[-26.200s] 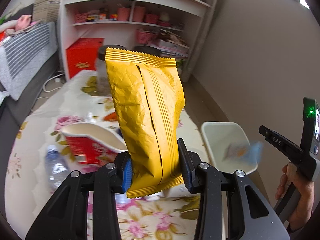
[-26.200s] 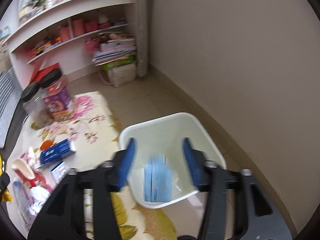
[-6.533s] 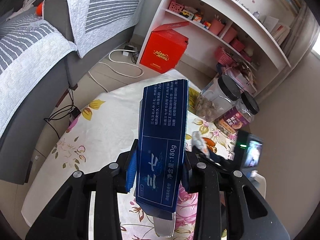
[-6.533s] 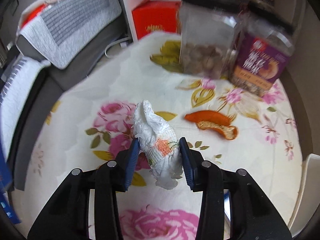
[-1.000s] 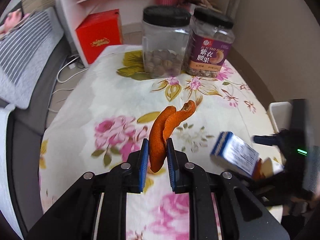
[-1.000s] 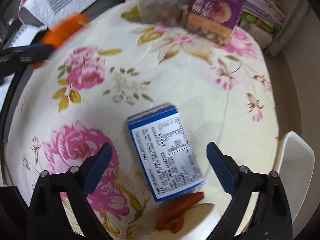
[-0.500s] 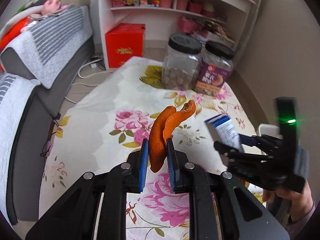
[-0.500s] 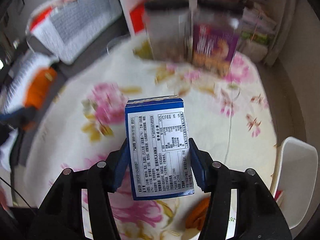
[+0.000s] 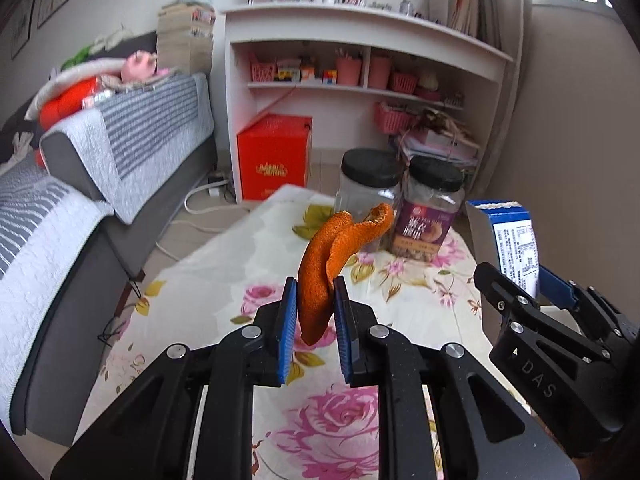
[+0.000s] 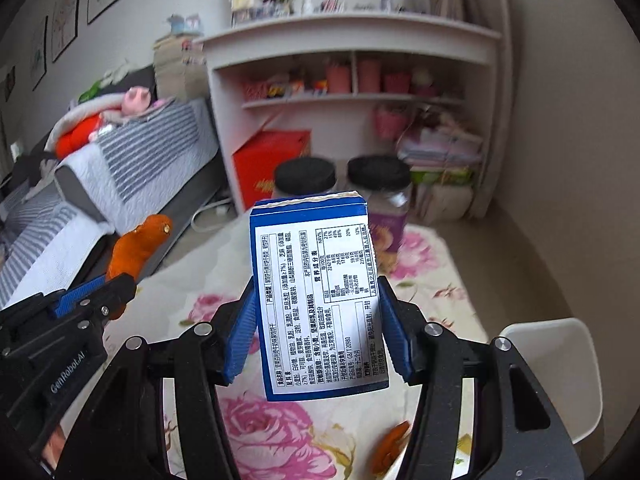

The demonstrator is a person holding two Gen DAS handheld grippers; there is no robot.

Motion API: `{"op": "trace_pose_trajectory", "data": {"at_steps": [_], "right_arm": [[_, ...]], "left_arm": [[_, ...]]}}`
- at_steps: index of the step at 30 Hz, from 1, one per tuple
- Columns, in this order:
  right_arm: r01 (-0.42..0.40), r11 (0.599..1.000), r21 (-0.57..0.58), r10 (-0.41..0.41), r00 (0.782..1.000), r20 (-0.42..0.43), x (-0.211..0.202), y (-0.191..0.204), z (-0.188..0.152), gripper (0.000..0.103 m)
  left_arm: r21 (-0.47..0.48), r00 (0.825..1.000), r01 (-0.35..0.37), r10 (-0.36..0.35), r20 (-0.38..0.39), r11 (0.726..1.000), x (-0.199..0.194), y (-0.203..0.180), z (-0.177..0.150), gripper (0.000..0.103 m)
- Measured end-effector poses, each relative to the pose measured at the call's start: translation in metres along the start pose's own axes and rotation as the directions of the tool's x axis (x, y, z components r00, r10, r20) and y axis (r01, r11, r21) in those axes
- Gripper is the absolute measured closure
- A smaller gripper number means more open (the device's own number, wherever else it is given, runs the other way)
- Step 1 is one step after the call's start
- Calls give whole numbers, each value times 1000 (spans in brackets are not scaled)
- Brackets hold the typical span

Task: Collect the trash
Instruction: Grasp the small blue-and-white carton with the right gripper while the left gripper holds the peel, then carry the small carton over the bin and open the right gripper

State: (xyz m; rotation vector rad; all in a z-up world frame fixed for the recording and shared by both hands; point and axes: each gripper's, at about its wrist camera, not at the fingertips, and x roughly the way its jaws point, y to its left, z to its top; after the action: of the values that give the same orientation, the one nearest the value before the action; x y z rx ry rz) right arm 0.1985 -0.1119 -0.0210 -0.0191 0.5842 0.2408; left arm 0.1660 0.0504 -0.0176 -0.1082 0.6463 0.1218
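My left gripper (image 9: 316, 290) is shut on a curled orange peel (image 9: 332, 248), which stands up above the floral tablecloth (image 9: 224, 280). My right gripper (image 10: 316, 304) is shut on a blue and white carton (image 10: 316, 280), held upright with its printed label facing the camera. In the left wrist view the carton (image 9: 508, 240) and the right gripper (image 9: 516, 280) sit at the right edge. Seen from the right wrist, the left gripper (image 10: 100, 284) and its peel (image 10: 138, 248) are at the left. A white bin (image 10: 560, 360) stands low on the right, beside the table.
Two black-lidded jars (image 9: 370, 188) (image 9: 430, 208) stand at the table's far end. Another bit of orange peel (image 10: 390, 444) lies on the cloth near me. A red box (image 9: 274, 160), a white shelf unit (image 9: 360, 40) and a grey striped sofa (image 9: 60, 220) lie beyond.
The right gripper closed on the carton lying on the table and lifted it upright. Both grippers rose and tilted up, so more of the room shows. The peel stays gripped.
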Motion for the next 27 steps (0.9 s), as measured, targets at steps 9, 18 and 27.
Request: {"op": "trace_pose_trajectory", "data": {"at_steps": [9, 18, 27], "right_arm": [[68, 997, 31, -70, 994, 85, -17, -14, 4, 50], [95, 994, 56, -99, 991, 90, -24, -32, 4, 50], [125, 989, 81, -133, 986, 97, -38, -55, 1, 50]], "left_arm": [[-2, 998, -21, 21, 65, 1000, -10, -16, 3, 85], [-1, 997, 0, 0, 73, 1000, -10, -33, 3, 85], [25, 996, 39, -41, 80, 999, -12, -62, 2, 85]]}}
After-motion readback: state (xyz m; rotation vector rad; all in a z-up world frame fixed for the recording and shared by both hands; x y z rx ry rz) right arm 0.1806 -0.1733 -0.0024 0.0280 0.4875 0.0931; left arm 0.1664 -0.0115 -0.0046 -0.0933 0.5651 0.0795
